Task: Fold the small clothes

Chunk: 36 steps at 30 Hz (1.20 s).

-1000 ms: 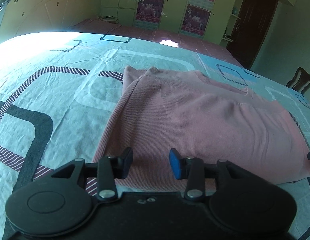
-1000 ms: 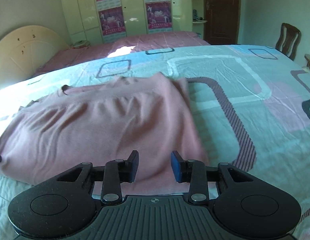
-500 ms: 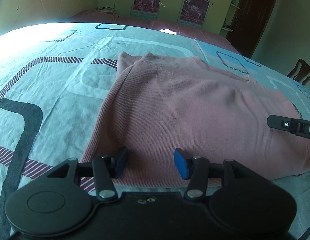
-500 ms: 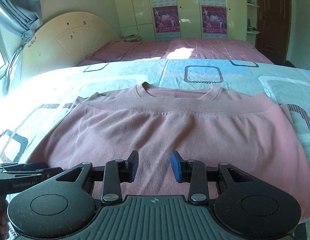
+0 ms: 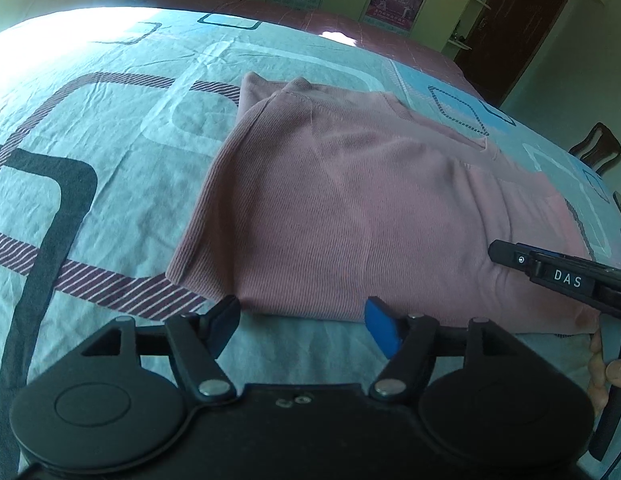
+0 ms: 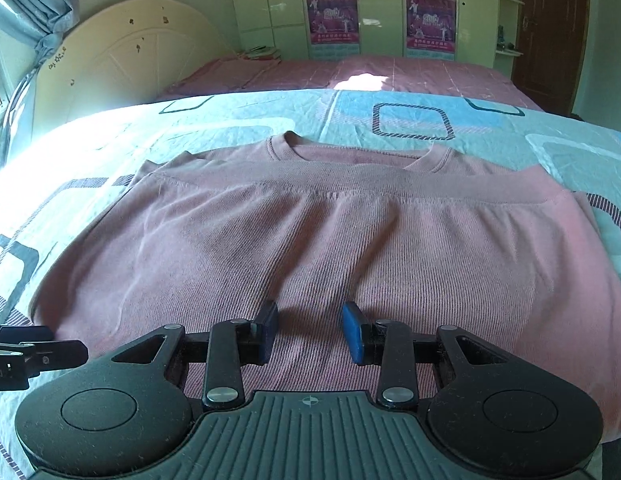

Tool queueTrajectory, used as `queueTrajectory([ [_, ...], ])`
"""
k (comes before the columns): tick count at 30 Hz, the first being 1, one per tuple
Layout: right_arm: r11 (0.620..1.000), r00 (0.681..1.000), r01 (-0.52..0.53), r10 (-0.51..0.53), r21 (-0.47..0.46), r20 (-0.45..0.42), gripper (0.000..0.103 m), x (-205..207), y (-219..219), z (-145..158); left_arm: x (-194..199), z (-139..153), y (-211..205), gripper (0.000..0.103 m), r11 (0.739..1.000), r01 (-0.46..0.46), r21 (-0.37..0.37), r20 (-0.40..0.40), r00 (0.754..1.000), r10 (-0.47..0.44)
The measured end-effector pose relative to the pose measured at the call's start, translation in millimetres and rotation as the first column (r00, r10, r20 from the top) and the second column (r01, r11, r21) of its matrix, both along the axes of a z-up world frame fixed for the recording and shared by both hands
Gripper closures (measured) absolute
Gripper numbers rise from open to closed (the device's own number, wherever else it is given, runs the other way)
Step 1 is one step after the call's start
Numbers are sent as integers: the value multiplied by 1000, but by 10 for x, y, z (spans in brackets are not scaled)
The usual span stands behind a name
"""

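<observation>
A pink ribbed sweater (image 5: 350,208) lies folded in half on the patterned bedsheet, its hem band lying just below the neckline (image 6: 358,152). My left gripper (image 5: 304,326) is open and empty, at the near fold edge close to the sweater's left corner. My right gripper (image 6: 310,332) is open and empty, hovering over the middle of the sweater (image 6: 310,248) near its front edge. The right gripper's finger shows from the side in the left wrist view (image 5: 550,272). The left gripper's finger shows at the left edge of the right wrist view (image 6: 30,352).
The light blue bedsheet (image 5: 110,152) with dark and striped shapes spreads around the sweater. A second bed with a pink cover (image 6: 350,76), a cream headboard (image 6: 122,60), wardrobes and a brown door (image 6: 550,28) stand behind. A wooden chair (image 5: 598,148) is at the right.
My left gripper's jaws have opened wider and it has drawn back to the sweater's near edge. My right gripper has swung from the sweater's right side to its middle.
</observation>
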State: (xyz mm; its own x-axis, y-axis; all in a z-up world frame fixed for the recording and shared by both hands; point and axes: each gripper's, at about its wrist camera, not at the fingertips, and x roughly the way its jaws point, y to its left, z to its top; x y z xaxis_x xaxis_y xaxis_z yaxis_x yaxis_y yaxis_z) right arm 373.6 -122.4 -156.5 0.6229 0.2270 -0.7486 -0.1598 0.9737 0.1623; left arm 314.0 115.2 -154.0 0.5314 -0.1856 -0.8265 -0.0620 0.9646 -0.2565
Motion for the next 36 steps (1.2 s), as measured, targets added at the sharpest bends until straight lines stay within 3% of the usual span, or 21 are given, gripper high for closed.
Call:
queueTrajectory([
  [6,1000,1000,-11,10,22,2,67,-140,-14,64,-176,-102,195,33,980,-102,-172,-50,994,95],
  [8,1000,1000,-11,11,26,5,67,-168,-16,73,-200,-151,277,27,955,-146,-260,-47,989,139],
  [11,999,1000,-13,13,30,6,67,-181,2,63,-171,-261,362,15,896,-200,-397,-40,979,201],
  [15,999,1000,-1,1,36,10,67,-166,20,48,6,-359,377,13,840,-222,-495,-1,967,255],
  [18,999,1000,2,-3,34,30,67,-127,36,77,168,-453,382,25,811,-235,-535,39,953,302],
  [22,1000,999,16,-17,20,45,67,15,66,97,389,-507,378,40,796,-236,-557,77,940,332],
  [24,1000,998,22,-23,12,63,67,96,94,110,475,-547,388,56,791,-247,-561,77,935,346],
  [26,999,997,33,-33,-5,74,67,174,126,93,536,-621,432,82,776,-272,-570,65,926,372],
  [27,999,996,42,-41,-20,73,67,211,144,56,549,-645,448,87,771,-280,-572,62,923,380],
  [29,997,999,36,-35,-71,12,67,287,197,-115,544,-686,488,90,759,-284,-586,61,919,391],
  [30,996,1000,29,-29,-80,7,67,283,214,-195,538,-676,484,90,767,-278,-579,72,919,387],
  [32,994,1000,19,-16,-106,21,67,263,239,-184,515,-640,471,91,779,-267,-567,92,920,382],
  [35,995,993,86,-82,-46,82,67,233,132,-60,497,-583,469,91,787,-255,-562,116,917,381],
  [36,993,995,86,-81,-76,62,67,253,138,-118,495,-561,463,91,789,-252,-561,123,917,380],
])
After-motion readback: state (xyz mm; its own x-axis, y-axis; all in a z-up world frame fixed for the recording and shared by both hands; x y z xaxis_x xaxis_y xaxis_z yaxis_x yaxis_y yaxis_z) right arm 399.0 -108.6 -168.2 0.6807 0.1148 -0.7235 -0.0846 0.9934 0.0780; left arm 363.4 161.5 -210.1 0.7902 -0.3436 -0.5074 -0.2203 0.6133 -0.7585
